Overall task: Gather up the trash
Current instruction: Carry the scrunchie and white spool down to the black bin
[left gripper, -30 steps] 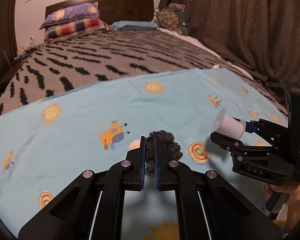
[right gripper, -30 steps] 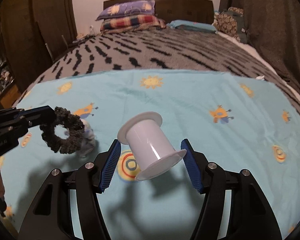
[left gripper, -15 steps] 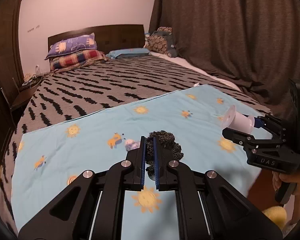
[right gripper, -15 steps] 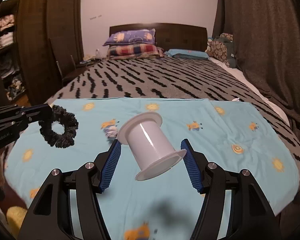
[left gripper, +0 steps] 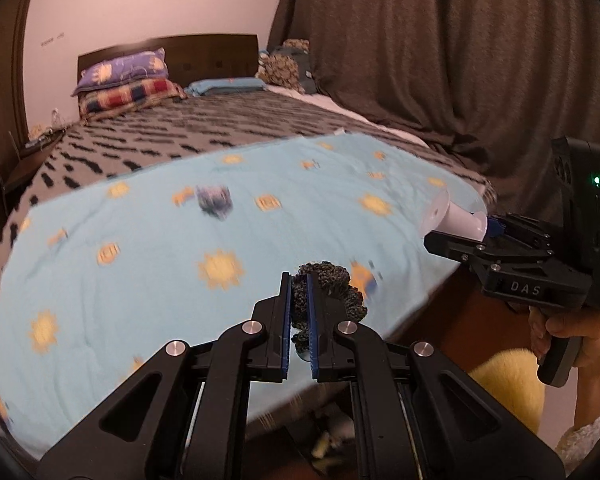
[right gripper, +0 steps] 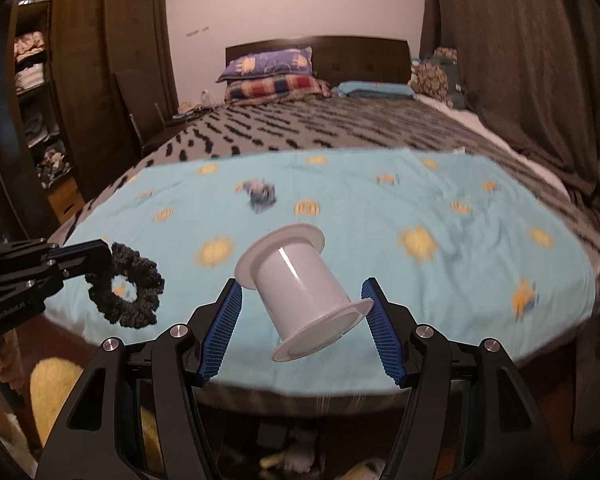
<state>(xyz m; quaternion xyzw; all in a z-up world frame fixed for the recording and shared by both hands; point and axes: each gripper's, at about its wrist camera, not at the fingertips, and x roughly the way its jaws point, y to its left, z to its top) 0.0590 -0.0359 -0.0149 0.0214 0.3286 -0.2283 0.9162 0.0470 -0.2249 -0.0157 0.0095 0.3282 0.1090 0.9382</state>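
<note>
My left gripper [left gripper: 299,286] is shut on a dark knitted scrunchie [left gripper: 332,284], held in the air over the foot of the bed. In the right wrist view the scrunchie [right gripper: 130,290] hangs as a ring from the left gripper's tips at the left. My right gripper [right gripper: 302,294] is shut on an empty white plastic spool [right gripper: 300,284], tilted, its flanges against the blue pads. The left wrist view shows the same spool [left gripper: 456,218] at the right, in the right gripper held by a person's hand [left gripper: 568,328]. A small crumpled grey-blue scrap [right gripper: 262,194] lies on the light blue sheet.
The bed carries a light blue sheet with sun prints [right gripper: 380,240] over a grey blanket with black marks [right gripper: 320,128]. Pillows [right gripper: 272,74] lie at the headboard. A wardrobe [right gripper: 80,80] stands left, a dark curtain [right gripper: 520,60] right. A yellow fluffy thing [left gripper: 504,384] lies on the floor below.
Both grippers have pulled back from the bed and risen a little, each keeping its grip. The bed's foot edge and the floor beneath have come into view.
</note>
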